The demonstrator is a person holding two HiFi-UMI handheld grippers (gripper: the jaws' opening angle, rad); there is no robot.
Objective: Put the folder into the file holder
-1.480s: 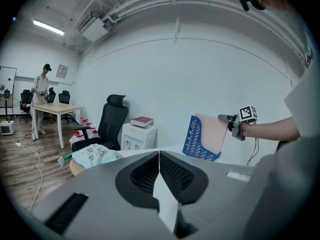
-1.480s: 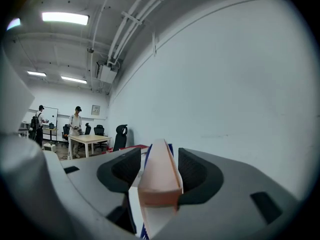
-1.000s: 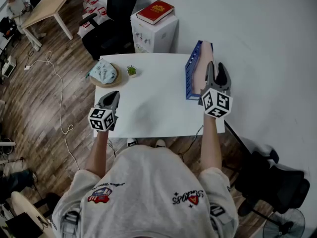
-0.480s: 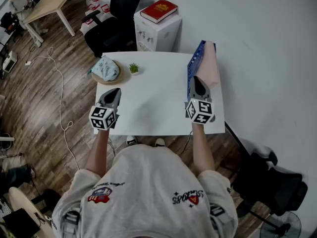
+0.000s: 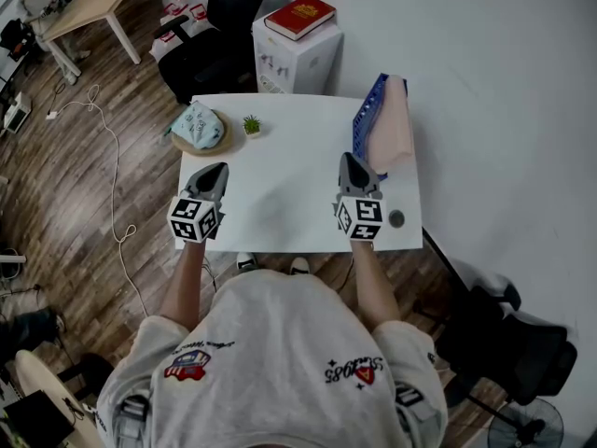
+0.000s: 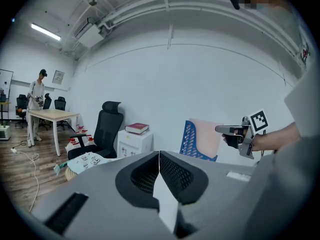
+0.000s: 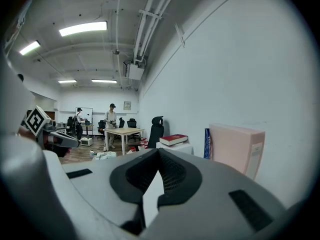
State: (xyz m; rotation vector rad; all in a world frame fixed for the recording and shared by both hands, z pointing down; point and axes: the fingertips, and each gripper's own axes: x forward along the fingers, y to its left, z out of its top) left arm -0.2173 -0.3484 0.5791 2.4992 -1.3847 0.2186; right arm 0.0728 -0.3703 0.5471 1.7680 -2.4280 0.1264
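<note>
Viewed from overhead, looking steeply down. Nearest, shoulders in a grey T-shirt (image 5: 270, 362), both forearms stretched over the near edge of a white table (image 5: 289, 180).

At the left, the left gripper (image 5: 215, 169), jaws pressed together on nothing, above the near left part of the tabletop. At the right, the right gripper (image 5: 347, 158), jaws closing tip to tip with nothing between them, near the holder but apart from it. Just beside it, a small dark round object (image 5: 396, 218) on the tabletop.

Further along the right edge, a blue mesh file holder (image 5: 366, 124), the pink folder (image 5: 393, 133) standing in it. At the far left corner, a pale patterned cloth bundle (image 5: 197, 127) on a round wooden board (image 5: 216, 146), next to a tiny potted plant (image 5: 251, 125).

Beyond the table, a white cabinet (image 5: 294, 62) topped by a red book (image 5: 299, 18), and a black office chair (image 5: 219, 26). Wood-plank floor (image 5: 65, 175) to the left, crossed by a loose cable (image 5: 114, 189); plain white wall (image 5: 494, 91) to the right. Farthest off, a light wooden table (image 5: 93, 6).
</note>
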